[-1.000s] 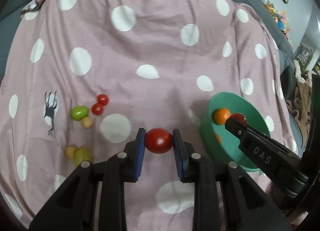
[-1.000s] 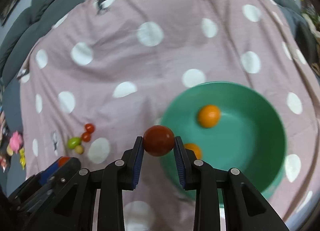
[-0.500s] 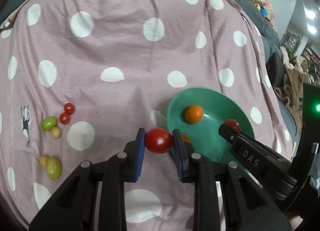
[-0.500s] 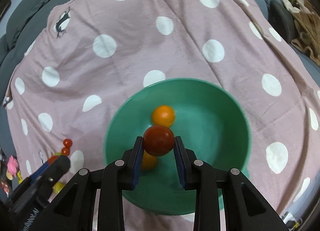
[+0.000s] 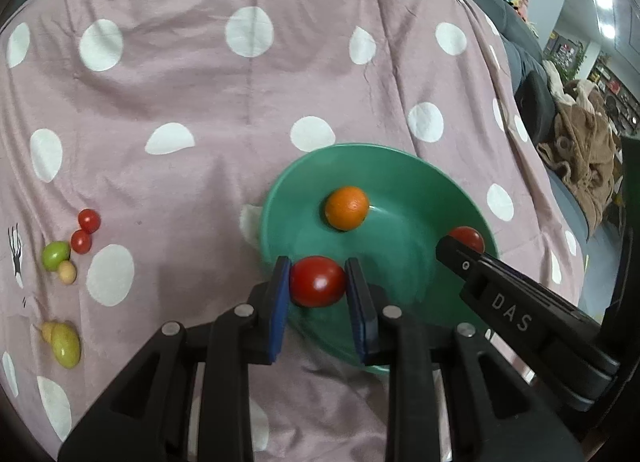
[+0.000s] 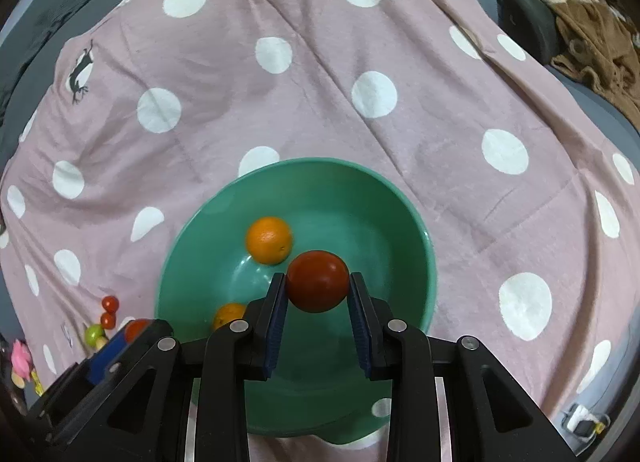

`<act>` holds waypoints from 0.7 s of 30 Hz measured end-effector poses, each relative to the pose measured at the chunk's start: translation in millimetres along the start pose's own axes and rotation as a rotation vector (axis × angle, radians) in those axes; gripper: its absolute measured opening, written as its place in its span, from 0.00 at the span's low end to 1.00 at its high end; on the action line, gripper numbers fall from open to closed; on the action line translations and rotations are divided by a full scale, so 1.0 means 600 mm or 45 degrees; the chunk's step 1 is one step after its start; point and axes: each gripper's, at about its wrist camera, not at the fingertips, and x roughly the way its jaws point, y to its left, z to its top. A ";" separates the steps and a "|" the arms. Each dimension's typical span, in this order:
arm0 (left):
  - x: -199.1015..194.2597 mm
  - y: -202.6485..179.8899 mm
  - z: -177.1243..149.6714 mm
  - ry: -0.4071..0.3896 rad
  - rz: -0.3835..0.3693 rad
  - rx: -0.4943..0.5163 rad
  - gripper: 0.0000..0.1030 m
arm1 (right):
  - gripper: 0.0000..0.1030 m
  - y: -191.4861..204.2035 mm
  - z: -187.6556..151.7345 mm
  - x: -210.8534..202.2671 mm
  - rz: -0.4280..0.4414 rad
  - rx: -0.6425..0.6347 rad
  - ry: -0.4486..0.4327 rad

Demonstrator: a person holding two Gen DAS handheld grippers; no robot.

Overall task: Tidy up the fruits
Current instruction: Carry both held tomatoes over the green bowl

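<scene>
A green bowl sits on a pink polka-dot blanket and holds an orange. A second orange lies lower in the bowl. My left gripper is shut on a red tomato over the bowl's near left rim. My right gripper is shut on another red tomato above the bowl's middle; it also shows in the left wrist view.
Small fruits lie on the blanket to the left: two red cherry tomatoes, a green fruit, a tan one and yellow-green ones. A brown cloth and a grey sofa lie at the right.
Both grippers have moved with their tomatoes toward and over the bowl. The left one now reaches the bowl's rim, the right one hangs above its middle.
</scene>
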 end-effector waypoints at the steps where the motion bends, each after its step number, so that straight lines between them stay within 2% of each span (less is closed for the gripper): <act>1: 0.004 -0.002 0.000 0.005 0.003 0.002 0.26 | 0.30 -0.001 0.000 0.001 -0.002 0.000 0.005; 21: 0.040 -0.019 -0.011 0.080 -0.039 0.012 0.26 | 0.31 -0.006 0.000 0.019 -0.040 0.002 0.061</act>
